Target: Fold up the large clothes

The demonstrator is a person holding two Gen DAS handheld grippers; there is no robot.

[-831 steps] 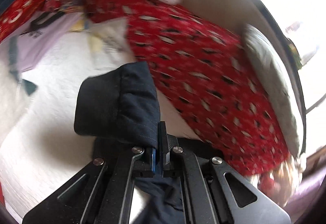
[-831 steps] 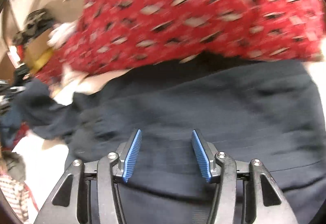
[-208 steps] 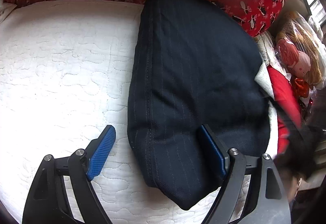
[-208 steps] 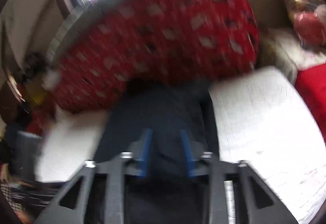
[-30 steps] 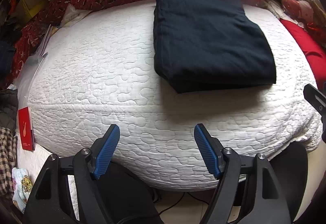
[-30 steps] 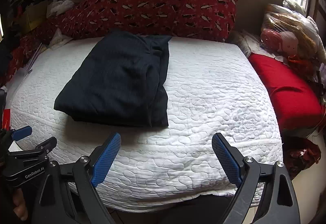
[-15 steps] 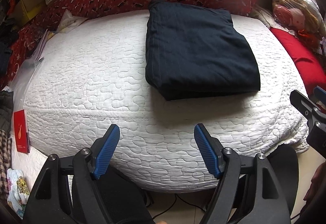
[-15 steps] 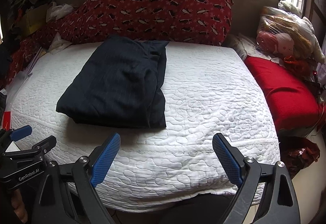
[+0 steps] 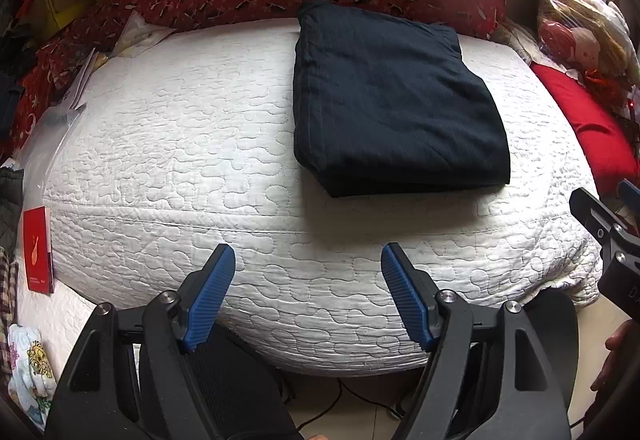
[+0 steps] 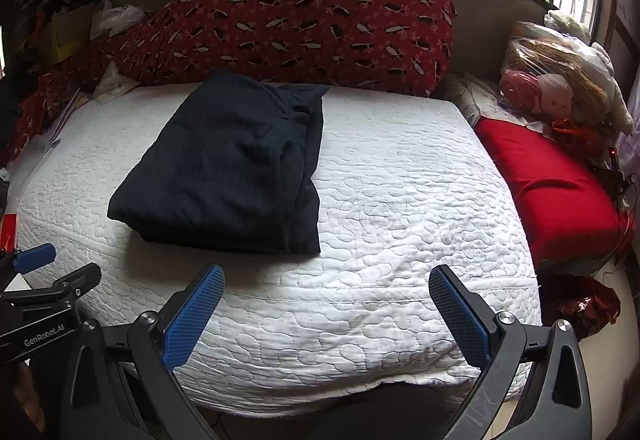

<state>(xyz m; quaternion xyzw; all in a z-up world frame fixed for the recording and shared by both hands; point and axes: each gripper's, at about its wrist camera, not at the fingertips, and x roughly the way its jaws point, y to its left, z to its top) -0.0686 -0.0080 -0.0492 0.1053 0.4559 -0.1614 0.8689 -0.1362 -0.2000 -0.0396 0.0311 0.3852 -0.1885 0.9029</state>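
both grippers hang off the near edge of the bed, neither one touching anything. left gripper (image 9: 307, 264), black arms with ribbed blue pads, has its jaws spread wide with only bare quilting showing between them. right gripper (image 10: 326, 286) is the same story, its blue pads (image 10: 192, 310) splayed far apart over the near side of the mattress, nothing between them.

and the garment: a dark navy pinstriped piece of clothing (image 9: 390, 100), folded into a thick rectangle, lies flat on the white quilted mattress cover (image 9: 172, 144), well apart from both grippers. its far end sits right up against the long red bolster printed with small dark and white shapes (image 10: 304, 24) at the far side of the bed. from the right wrist view the folded stack lies left of centre, with a rumpled ridge running along its right side.

off to the right, a plain red cushion (image 10: 556, 188) lies beside the mattress, and beyond it a plastic-wrapped bundle of soft toys (image 10: 556, 88). at the left edge, a small red booklet (image 9: 38, 248) rests beside the mattress.
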